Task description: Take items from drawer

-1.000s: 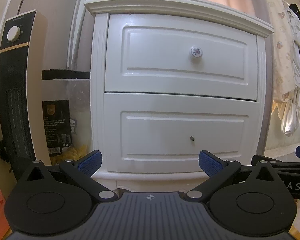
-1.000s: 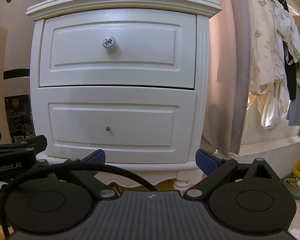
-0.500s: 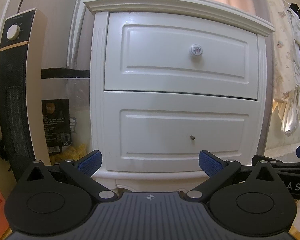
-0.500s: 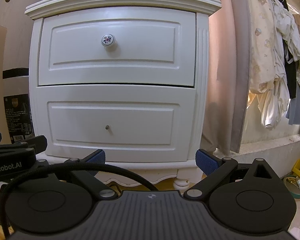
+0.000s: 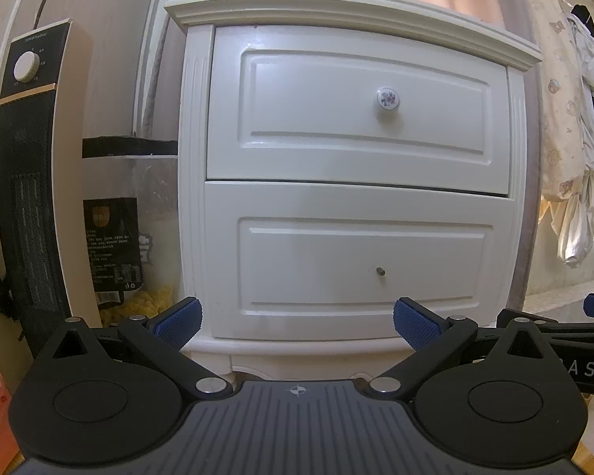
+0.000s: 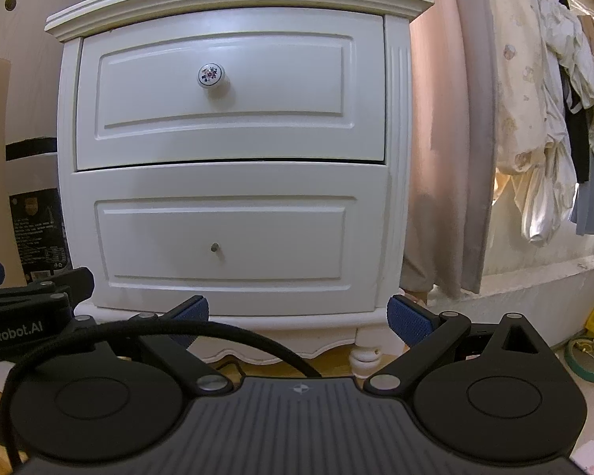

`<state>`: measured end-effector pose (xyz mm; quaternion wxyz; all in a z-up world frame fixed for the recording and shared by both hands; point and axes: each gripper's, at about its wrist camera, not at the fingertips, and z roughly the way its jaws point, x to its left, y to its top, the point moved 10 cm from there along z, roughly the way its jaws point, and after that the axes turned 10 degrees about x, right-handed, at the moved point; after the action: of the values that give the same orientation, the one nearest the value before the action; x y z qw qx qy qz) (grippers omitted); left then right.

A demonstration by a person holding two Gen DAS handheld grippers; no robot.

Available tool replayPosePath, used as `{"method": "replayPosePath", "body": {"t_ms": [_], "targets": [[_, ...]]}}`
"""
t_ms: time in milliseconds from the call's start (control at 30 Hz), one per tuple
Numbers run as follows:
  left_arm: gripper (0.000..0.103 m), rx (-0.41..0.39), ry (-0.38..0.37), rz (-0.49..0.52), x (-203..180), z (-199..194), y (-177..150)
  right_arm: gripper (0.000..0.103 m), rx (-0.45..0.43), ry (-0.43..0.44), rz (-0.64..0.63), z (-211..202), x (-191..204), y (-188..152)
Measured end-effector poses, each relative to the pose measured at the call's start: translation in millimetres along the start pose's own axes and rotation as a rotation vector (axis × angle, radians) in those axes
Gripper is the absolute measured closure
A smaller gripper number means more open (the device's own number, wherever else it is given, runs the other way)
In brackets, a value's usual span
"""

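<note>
- We face a white nightstand (image 5: 356, 182) with two drawers, both shut; nothing taken out yet, contents hidden.
- Top drawer (image 6: 229, 87) carries a round floral knob (image 6: 212, 75), likely glazed ceramic: hard, smooth, probably slippery, could chip if we pinch hard.
- Bottom drawer (image 6: 225, 237) shows only a small metal stud (image 6: 215, 247) where a knob would sit; poor hold, we judge it hard to pull.
- Best grip: the floral knob, pads on opposite sides near its neck, pull straight out.
- Drawer itself looks like stiff painted wood, probably moderately heavy; may stick, so a steady pull, no jerk.
- Left gripper (image 5: 297, 318): blue pads (image 5: 178, 318) spread wide apart, holding nothing, low in front of the bottom drawer, not touching.
- Right gripper (image 6: 297, 316): spread wide too, empty, also low and short of the cabinet; a black cable (image 6: 202, 332) crosses its left finger.
- In the left view the knob (image 5: 387, 99) sits above and right of centre; in the right view nearer centre, so we judge the right one better placed.
- Beside the cabinet: a tower heater (image 5: 31, 182), a clear bag (image 5: 134, 229), hanging clothes (image 6: 542, 111).
</note>
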<state>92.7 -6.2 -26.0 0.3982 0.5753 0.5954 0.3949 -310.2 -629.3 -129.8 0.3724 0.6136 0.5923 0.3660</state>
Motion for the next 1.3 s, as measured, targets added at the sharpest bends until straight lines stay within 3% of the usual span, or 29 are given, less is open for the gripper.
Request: {"method": "replayPosePath", "body": {"t_ms": [1067,1200,1300], "targets": [[0.000,0.010,-0.028,-0.010,-5,4,0,0.000,-0.001,0.009,0.026,6,-4,-3],[0.000,-0.058,-0.058,-0.038,-5,5,2,0.000,-0.025,-0.008,0.022,6,-12,1],[0.000,-0.047,-0.044,-0.042,-9,15,4,0.000,-0.043,-0.021,0.019,6,-18,4]]}}
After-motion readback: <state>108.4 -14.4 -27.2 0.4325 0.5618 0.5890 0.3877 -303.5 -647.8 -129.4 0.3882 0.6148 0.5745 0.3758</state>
